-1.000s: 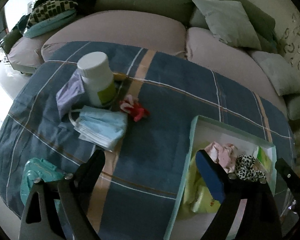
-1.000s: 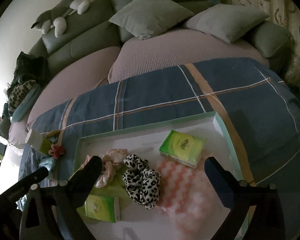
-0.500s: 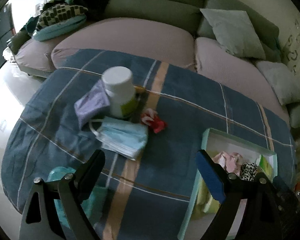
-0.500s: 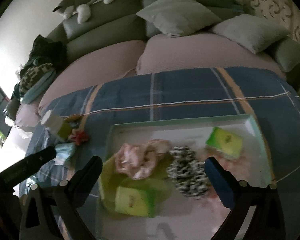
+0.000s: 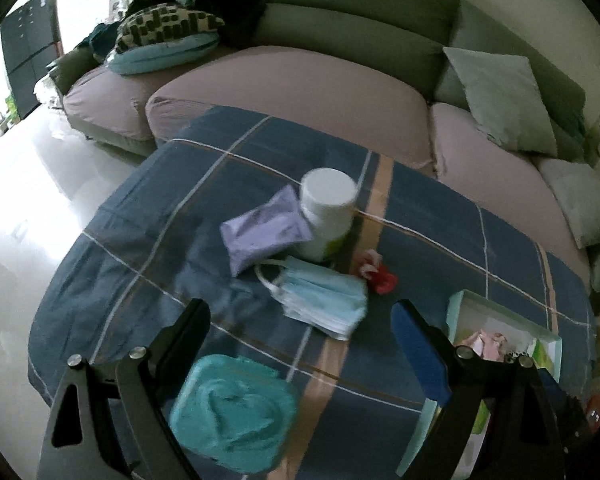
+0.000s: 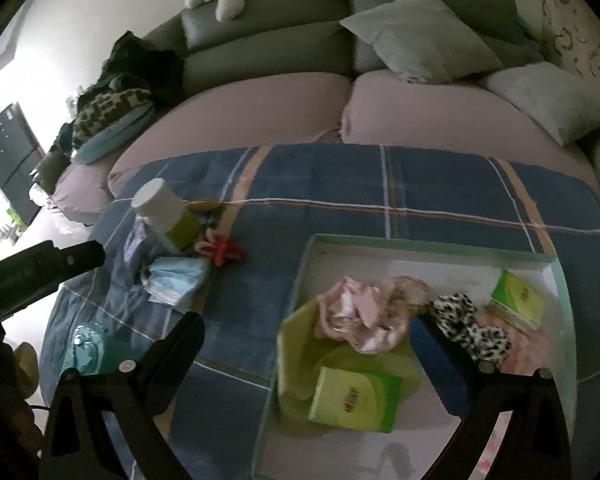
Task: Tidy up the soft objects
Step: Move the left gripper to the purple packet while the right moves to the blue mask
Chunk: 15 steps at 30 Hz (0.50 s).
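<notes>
plaid cloth [image 5: 440, 232] | left gripper [image 5: 300, 316] pulled back | teal pack [image 5: 236, 412] now between fingers

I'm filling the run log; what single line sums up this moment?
left claw: open, empty, above face masks | right claw: open, empty, over tray | tray holds scrunchies, tissue packs

Both my feeds are dim and blue-grey. Daylight blows out the floor [image 5: 28, 184] far left of the jaws, pure glare. Things beyond and between the jaws are motion-smeared, print unreadable. Heavy fisheye bending and black vignette at the edges. The sofa [image 6: 268, 52] beyond is soft and murky.
</notes>
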Each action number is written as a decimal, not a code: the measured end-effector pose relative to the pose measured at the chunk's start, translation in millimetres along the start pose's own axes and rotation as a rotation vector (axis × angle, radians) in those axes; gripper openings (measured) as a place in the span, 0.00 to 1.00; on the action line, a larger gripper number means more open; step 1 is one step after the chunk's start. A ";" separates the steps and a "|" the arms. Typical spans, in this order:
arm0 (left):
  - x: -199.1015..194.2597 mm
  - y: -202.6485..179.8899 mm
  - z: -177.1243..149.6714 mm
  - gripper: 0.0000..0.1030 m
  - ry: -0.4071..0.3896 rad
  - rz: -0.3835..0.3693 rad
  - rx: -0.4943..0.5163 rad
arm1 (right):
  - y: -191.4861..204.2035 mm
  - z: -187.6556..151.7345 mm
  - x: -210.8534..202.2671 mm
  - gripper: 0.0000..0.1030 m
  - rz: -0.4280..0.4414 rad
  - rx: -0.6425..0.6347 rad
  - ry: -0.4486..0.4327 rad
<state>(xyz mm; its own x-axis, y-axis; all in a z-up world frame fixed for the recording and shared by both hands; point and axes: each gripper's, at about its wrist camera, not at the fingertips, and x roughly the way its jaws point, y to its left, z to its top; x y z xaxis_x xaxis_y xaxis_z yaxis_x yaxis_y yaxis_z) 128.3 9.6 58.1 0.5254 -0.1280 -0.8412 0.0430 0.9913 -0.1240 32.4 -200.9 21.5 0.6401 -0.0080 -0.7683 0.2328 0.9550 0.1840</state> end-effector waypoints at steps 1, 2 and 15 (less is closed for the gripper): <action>-0.6 6.5 1.9 0.89 0.005 0.001 -0.011 | 3.5 0.7 0.8 1.00 0.010 -0.009 0.000; -0.6 10.2 3.1 0.89 0.009 0.005 -0.017 | 6.4 1.3 1.6 1.00 0.014 -0.018 0.002; 30.8 59.9 27.9 0.89 0.124 0.020 -0.028 | 48.6 3.1 33.2 1.00 0.140 -0.123 0.041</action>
<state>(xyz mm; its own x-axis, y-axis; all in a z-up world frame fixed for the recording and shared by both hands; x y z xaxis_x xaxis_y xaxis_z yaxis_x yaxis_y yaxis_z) 170.9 65.9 39.5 0.4169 -0.1124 -0.9020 0.0092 0.9928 -0.1195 67.2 -155.7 6.9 0.6287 0.1376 -0.7654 0.0505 0.9749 0.2167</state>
